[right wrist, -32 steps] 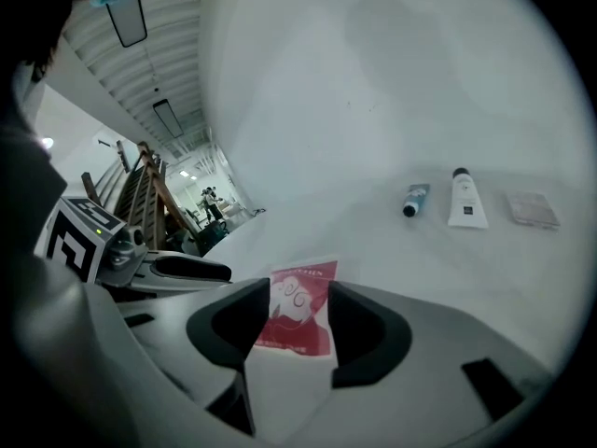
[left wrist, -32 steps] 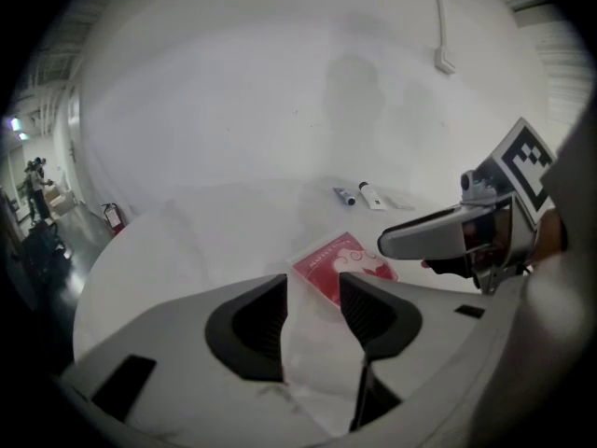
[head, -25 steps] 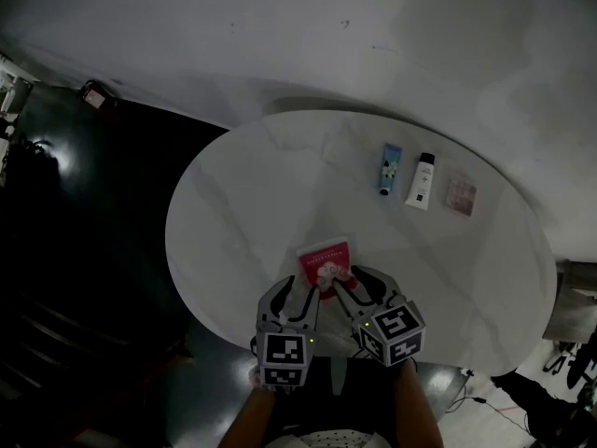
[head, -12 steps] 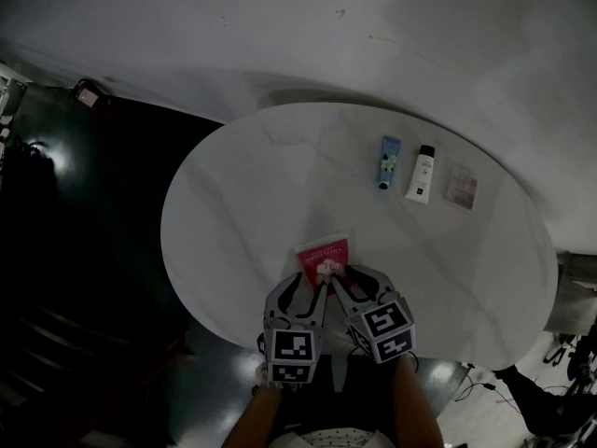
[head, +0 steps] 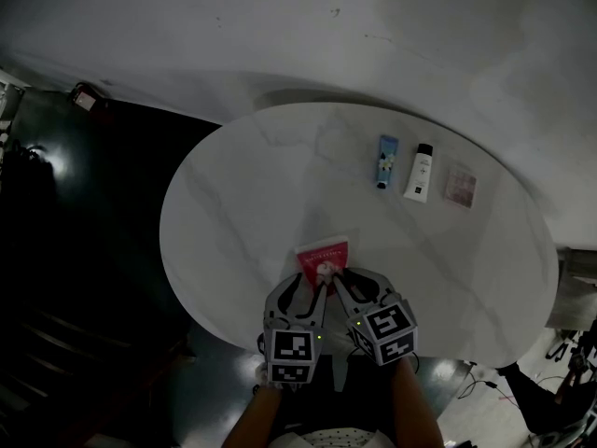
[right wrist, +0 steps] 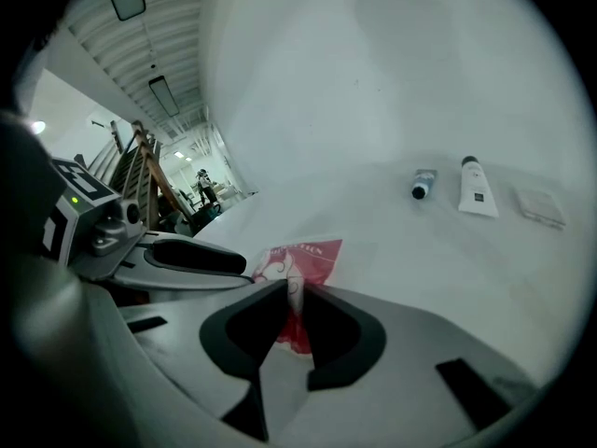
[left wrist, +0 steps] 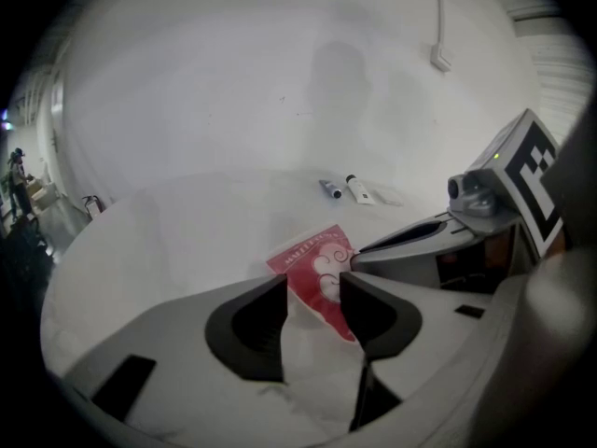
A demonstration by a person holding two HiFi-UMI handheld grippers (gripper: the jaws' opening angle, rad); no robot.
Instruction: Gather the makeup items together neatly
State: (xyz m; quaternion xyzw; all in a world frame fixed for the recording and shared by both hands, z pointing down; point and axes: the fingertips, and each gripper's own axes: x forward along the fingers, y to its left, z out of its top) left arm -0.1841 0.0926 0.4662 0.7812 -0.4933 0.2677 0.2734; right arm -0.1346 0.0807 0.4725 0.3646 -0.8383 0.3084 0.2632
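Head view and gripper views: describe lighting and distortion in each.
Head view: dim, table grey, floor at left almost black. Left gripper view: fisheye, black corners. Right gripper view: same fisheye, ceiling bowed.

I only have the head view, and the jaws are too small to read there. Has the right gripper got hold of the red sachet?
Observer: Yes. In the right gripper view the right gripper has just been closing its jaws, and they pinch the near edge of the red sachet.
Operator: And the left one?
Observer: The left gripper is open. The sachet's near corner lies in the gap, and neither pad presses on it.
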